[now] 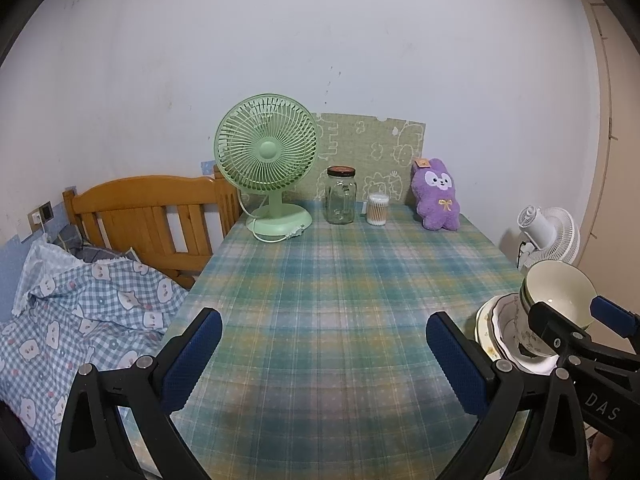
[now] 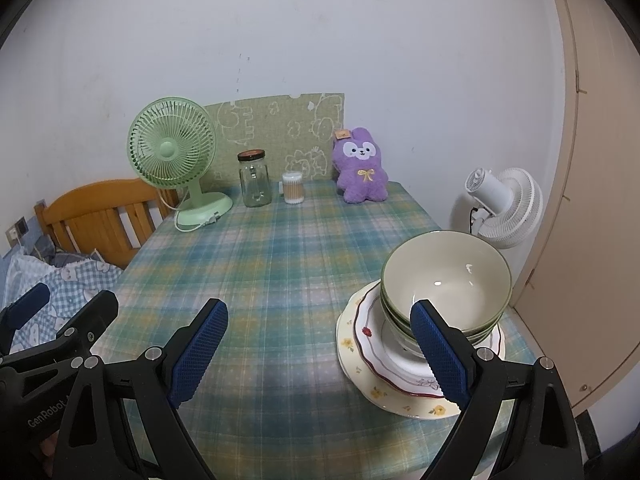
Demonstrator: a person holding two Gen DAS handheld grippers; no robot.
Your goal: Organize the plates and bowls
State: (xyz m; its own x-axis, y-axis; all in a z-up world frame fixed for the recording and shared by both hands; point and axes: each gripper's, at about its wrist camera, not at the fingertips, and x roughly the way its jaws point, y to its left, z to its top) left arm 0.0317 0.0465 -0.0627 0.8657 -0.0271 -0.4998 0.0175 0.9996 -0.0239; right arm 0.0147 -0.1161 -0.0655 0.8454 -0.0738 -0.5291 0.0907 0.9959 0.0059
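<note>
- Plaid-covered table [image 2: 280, 280] against a pale wall; a wooden bed frame [image 1: 152, 216] stands off the left gripper's left side.
- Far edge, ahead of both grippers: green fan [image 2: 173, 151], glass jar [image 2: 255, 180], tub of cotton swabs [image 2: 293, 188], purple plush rabbit [image 2: 361, 166]. White fan [image 2: 505, 206] beyond the table's right edge.
- Left gripper [image 1: 320, 364]: fingers wide apart, nothing between them, over bare cloth.
- Right gripper [image 2: 320, 354]: fingers wide apart, holding nothing.
- Stacked green-rimmed bowls [image 2: 446, 280] sit on stacked plates [image 2: 368, 344], just ahead-right of the right gripper; its right finger overlaps the stack in view, contact cannot be told.
</note>
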